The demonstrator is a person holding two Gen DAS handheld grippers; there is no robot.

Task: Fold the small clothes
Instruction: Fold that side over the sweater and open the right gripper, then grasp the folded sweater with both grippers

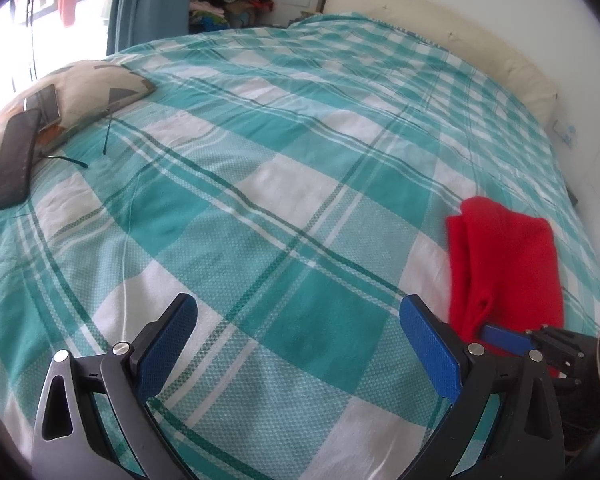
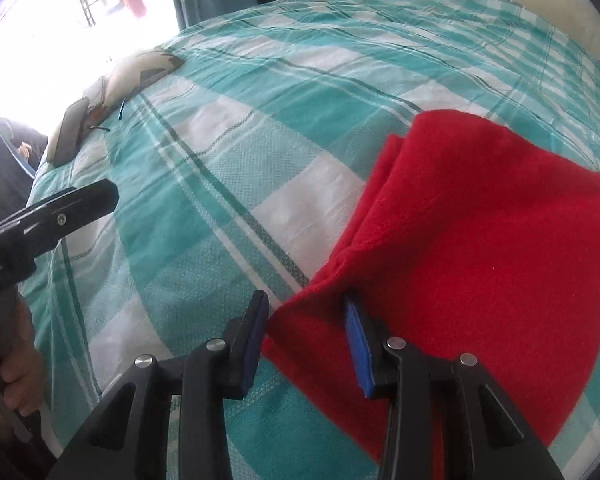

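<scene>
Right gripper (image 2: 306, 320) gaping around one folded red cloth (image 2: 480, 248), left gripper (image 1: 298, 322) hanging open and empty, one checked bedsheet (image 1: 260, 160) lying beneath, two phones (image 1: 14, 160) resting on one pillow (image 1: 88, 84)

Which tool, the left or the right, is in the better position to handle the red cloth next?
The right tool, probably. Its open jaws already straddle the near edge of the folded red fleece cloth. The left tool is open over bare teal checked bedspread, with the cloth off to its right.
</scene>
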